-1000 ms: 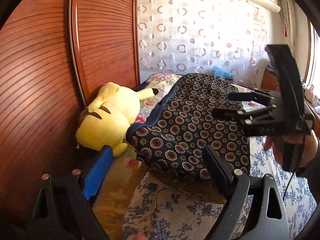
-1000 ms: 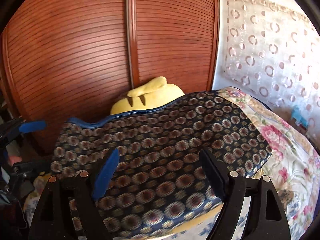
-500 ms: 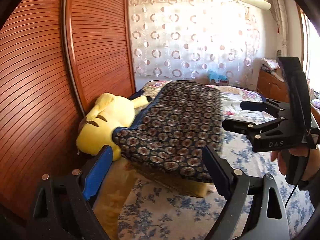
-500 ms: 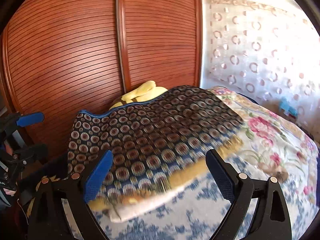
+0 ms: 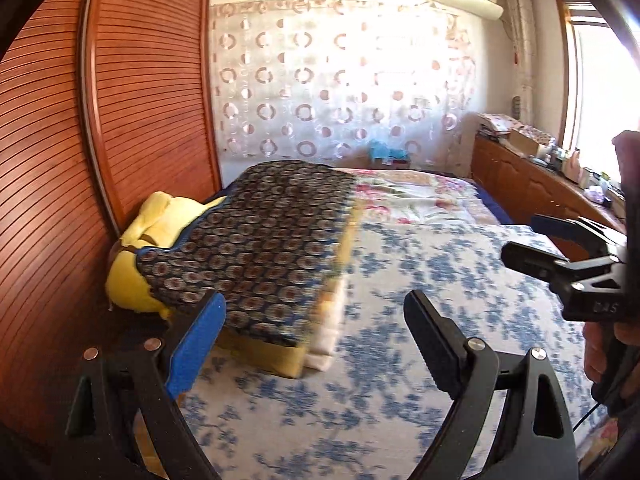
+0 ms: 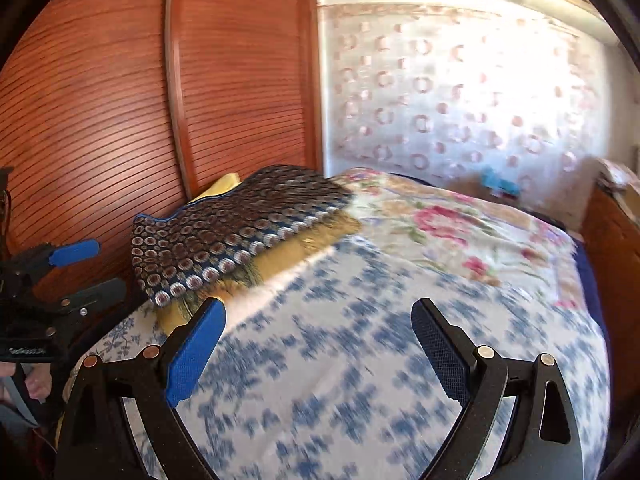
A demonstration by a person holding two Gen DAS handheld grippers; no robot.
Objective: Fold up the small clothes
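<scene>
Now my left gripper (image 5: 316, 344) and right gripper (image 6: 318, 350) both gape wide, empty; the patterned folded garment (image 5: 256, 248), somewhat blurred, tops a stack at centre-left on the bed (image 5: 420, 280).

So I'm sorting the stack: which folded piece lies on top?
The dark circle-patterned cloth; the mustard piece and the white one show only as edges beneath it.

The bed (image 6: 360, 360) lies bare through its middle; a folded stack (image 5: 256, 248) and yellow plush toy (image 5: 128, 280) block its wardrobe-side edge.
</scene>
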